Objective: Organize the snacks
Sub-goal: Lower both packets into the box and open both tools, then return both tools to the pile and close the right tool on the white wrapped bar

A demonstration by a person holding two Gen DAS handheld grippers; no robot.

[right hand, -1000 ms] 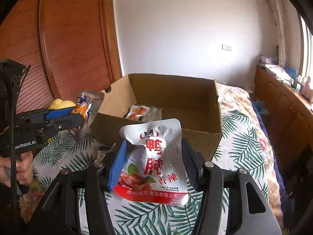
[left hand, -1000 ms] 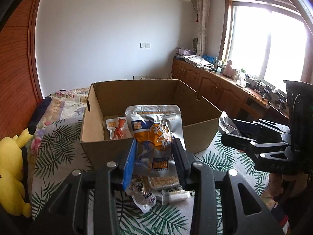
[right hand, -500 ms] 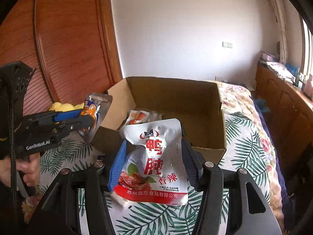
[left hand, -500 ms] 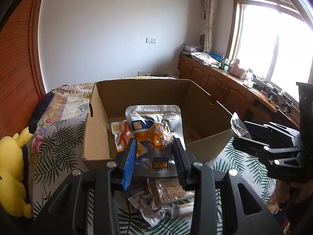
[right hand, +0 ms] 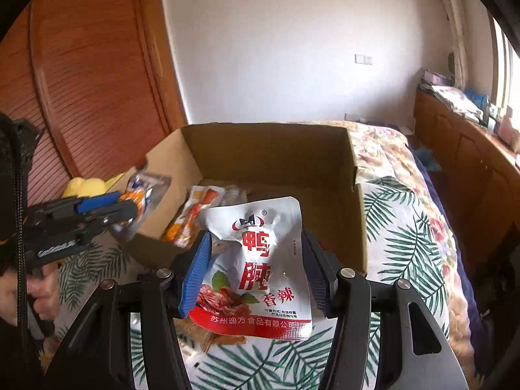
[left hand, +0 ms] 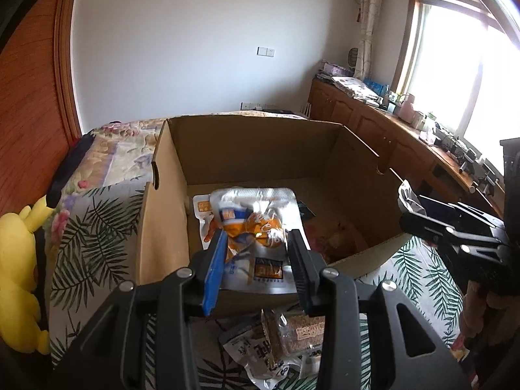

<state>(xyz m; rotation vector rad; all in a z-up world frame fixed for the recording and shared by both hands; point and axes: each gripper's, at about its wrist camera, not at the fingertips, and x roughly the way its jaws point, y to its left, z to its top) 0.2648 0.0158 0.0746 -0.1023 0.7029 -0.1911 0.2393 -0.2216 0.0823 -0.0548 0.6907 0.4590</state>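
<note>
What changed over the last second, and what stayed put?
Both hand-held grippers moved forward toward the cardboard box: the left hand-held gripper now holds its silver-orange pouch over the box opening, the right hand-held gripper brought the white-red pouch to the near rim. Both grips unchanged; nothing released.

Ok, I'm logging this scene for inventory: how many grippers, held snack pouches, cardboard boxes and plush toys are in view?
Black two-finger grippers: 2, the left gripper and the right gripper
Held snack pouches: 2, the silver-and-orange foil pouch and the white-and-red plastic pouch
Brown cardboard box: 1
Yellow plush toy: 1
Total: 6
</note>
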